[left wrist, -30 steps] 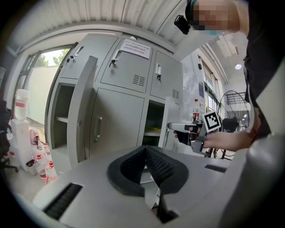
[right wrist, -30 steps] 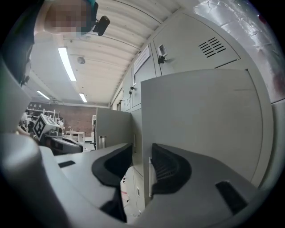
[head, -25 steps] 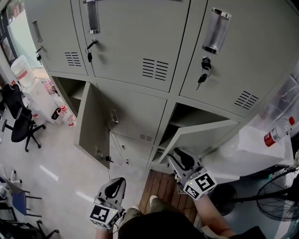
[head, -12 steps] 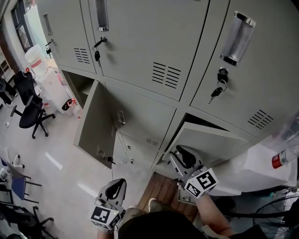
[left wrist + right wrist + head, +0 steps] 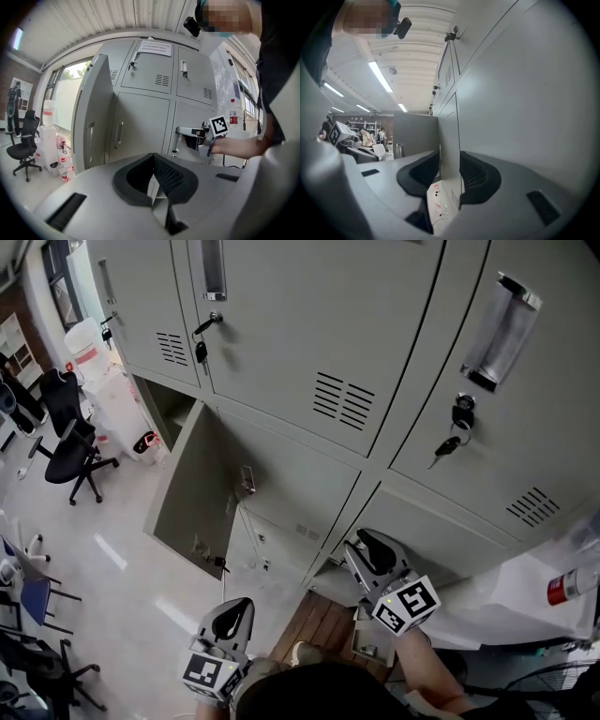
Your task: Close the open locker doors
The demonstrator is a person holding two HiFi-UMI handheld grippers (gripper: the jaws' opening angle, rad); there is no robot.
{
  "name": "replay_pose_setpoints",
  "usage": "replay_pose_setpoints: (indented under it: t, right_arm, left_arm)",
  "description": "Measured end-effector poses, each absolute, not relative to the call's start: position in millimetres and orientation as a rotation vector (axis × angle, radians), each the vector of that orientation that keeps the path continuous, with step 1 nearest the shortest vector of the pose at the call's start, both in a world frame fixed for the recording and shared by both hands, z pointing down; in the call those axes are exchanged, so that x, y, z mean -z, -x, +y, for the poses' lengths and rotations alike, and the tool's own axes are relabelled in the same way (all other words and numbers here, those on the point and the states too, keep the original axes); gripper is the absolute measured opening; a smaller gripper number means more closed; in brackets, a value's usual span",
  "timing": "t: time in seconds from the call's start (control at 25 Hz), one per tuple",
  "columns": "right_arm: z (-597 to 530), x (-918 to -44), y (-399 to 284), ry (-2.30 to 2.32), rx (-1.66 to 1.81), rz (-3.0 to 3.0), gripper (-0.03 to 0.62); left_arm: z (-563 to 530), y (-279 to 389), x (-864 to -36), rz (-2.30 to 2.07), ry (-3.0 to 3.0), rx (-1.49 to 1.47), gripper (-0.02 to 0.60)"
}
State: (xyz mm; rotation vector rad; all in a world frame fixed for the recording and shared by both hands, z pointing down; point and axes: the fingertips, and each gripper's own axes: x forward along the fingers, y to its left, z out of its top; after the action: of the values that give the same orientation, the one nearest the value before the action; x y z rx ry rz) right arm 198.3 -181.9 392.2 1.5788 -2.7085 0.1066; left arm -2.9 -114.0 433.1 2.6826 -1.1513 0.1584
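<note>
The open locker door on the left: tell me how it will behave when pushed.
The open door looks like a flat sheet-metal panel, so it is probably stiff and fairly light. Attached along one upright edge, it should swing, not slide.

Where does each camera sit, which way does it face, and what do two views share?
Head view: on the head, facing steeply down at the lockers; left gripper and right gripper show.
Left gripper view: on that gripper, along its shut jaws toward the open door; right gripper and forearm show.
Right gripper view: on that gripper, along jaws closed on the lower door's edge.
Shared: head and left gripper views show the open door.
</note>
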Motion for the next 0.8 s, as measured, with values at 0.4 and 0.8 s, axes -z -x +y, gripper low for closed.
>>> replay_pose_setpoints:
  t: [0.4, 0.8]
  right_arm:
    - [-190.2, -389.0, -205.1, -1.615, -0.153, -2.719, 0.137]
    - [-168.7, -388.1, -197.3, -1.675, -0.147, -2.672, 0.136]
  left_arm:
    - [-115.4, 10.6, -435.4, -1.174, -2.682, -0.154, 0.006]
    - [-109.9, 15.9, -433.5, -1.087, -2.704, -0.170, 0.006]
